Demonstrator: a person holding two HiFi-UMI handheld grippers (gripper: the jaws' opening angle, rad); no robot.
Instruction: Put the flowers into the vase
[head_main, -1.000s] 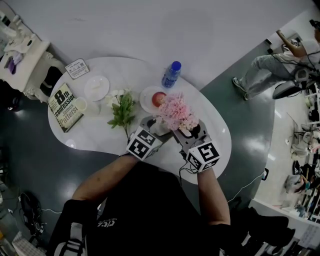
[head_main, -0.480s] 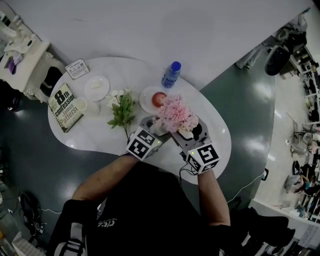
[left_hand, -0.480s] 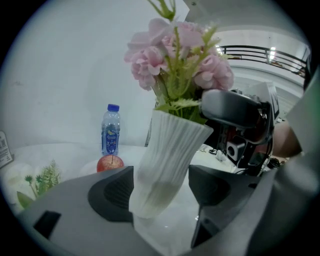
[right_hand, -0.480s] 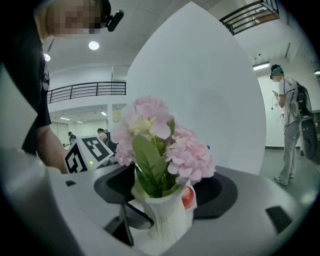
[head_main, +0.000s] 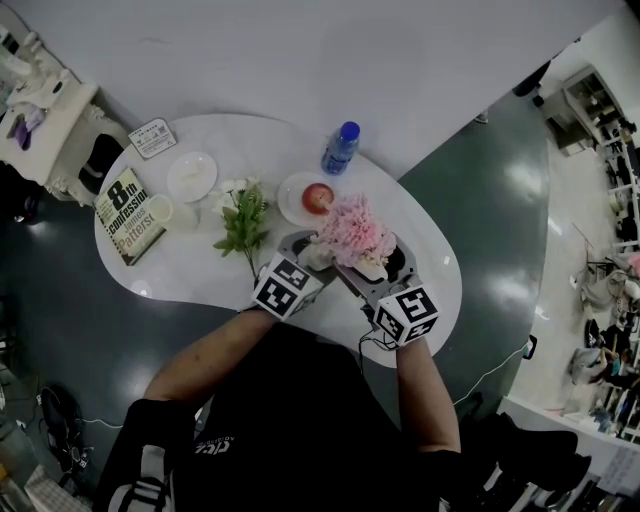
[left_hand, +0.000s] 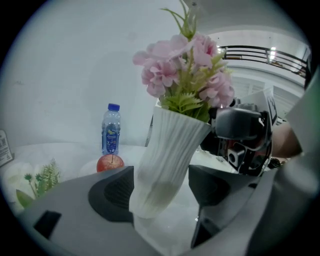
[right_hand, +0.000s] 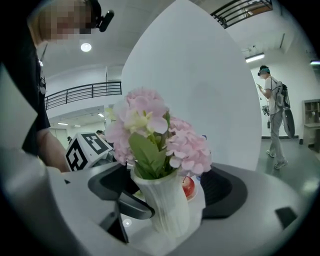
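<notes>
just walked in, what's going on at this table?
A person works two handheld grippers at a white table. The pink flowers sit in the white vase. The right gripper has just been opening its jaws, which stand wide on either side of the vase without pressing it. The left gripper brackets the vase low down, one jaw against it, but a firm grip can't be confirmed. A green sprig lies on the table, not yet in.

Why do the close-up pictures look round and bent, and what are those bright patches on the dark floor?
Left gripper view: a wide-angle lens, so the corners go black and the railing bows. Right gripper view: the same rounding, with the flowers sharp in the middle. Head view: lights glaring off the glossy floor.
</notes>
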